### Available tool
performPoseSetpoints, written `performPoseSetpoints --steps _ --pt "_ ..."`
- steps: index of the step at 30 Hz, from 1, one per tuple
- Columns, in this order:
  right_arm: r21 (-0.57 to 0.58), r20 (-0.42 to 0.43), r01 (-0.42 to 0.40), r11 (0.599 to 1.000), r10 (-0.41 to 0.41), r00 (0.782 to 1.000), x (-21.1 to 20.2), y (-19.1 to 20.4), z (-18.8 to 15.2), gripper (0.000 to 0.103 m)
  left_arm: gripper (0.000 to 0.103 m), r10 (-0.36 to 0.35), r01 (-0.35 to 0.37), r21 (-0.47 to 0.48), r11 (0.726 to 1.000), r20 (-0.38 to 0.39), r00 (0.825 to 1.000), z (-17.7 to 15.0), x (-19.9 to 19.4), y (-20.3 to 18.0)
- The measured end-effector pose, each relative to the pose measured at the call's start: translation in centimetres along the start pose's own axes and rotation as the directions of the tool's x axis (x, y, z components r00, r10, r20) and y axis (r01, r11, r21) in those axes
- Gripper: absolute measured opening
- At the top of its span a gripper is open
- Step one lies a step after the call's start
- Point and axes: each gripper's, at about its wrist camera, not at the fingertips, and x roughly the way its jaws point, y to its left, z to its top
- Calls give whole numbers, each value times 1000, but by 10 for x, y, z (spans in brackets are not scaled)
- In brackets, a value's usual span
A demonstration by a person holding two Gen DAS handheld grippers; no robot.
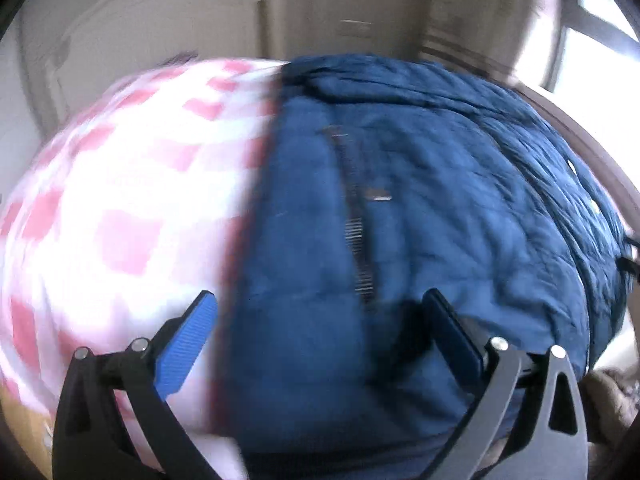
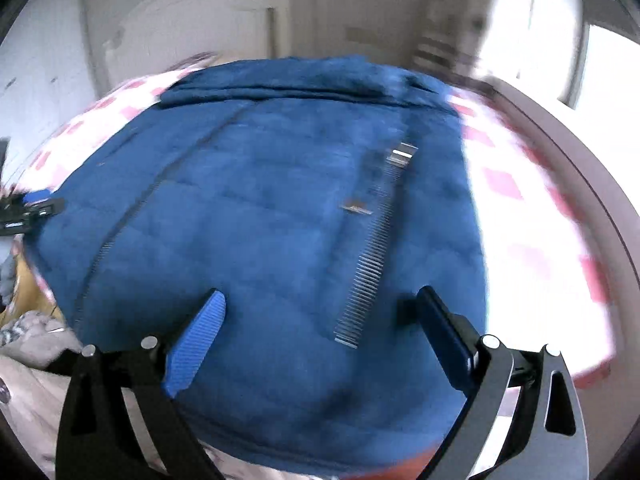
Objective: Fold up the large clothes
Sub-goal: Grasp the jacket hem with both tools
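Garment: a dark blue quilted jacket (image 1: 420,208) lies spread on a pink-and-white checked cover (image 1: 120,200), its padded surface crossed by stitched seams and soft creases.
Zipper: a metal-toothed zipper line (image 2: 368,264) runs up the front, with a small silvery pull tab (image 2: 402,156) near its upper end; a second dark seam or zipper edge (image 2: 132,208) slants along the jacket's other side.
Collar: a folded band of blue cloth (image 2: 288,88) sits across the far edge.
Position: from the right wrist view the jacket fills the middle of the cover, checks showing on both sides; from the left wrist view its straight edge meets the checks just left of centre.
Left gripper (image 1: 320,320): spread wide, holding nothing, one finger over the checks and the other over the blue fabric.
Right gripper (image 2: 320,320): spread wide and empty, both fingers above the jacket's near part.
Surroundings: pale panelled doors (image 2: 200,20) behind, a bright window (image 1: 592,40) at right; both views are motion-blurred.
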Motion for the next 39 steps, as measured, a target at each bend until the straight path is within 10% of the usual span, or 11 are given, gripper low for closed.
performPoseSetpoints --steps 7,15,18,20,22,27,31,39 --pt "114 12 15 993 -17 1000 -24 -40 -46 92 101 -39 38 -60 997 -17 999 -13 -6 27" --pt "275 53 -181 944 173 983 -6 -60 -81 83 98 -112 113 12 994 -25 993 -16 -5 -3" --pt "285 62 -232 930 223 973 -1 -57 -84 57 66 -110 110 62 992 -9 994 -19 -10 -15" --pt "220 110 -249 943 229 967 -13 -48 -83 36 23 -109 107 75 991 23 994 -18 -21 -16" --pt "176 137 -234 956 211 968 -27 -38 -79 29 21 -117 114 70 991 53 992 -14 -32 -15" --pt "122 189 -233 965 208 960 -42 -29 -61 29 25 -95 90 70 993 59 994 -11 -32 -18" --pt "122 140 -166 979 149 979 -34 -31 -58 31 85 -87 86 45 995 29 996 -20 -21 -12" --pt "162 76 -107 981 95 993 -24 -38 -60 37 89 -123 122 44 992 19 992 -26 -11 -16"
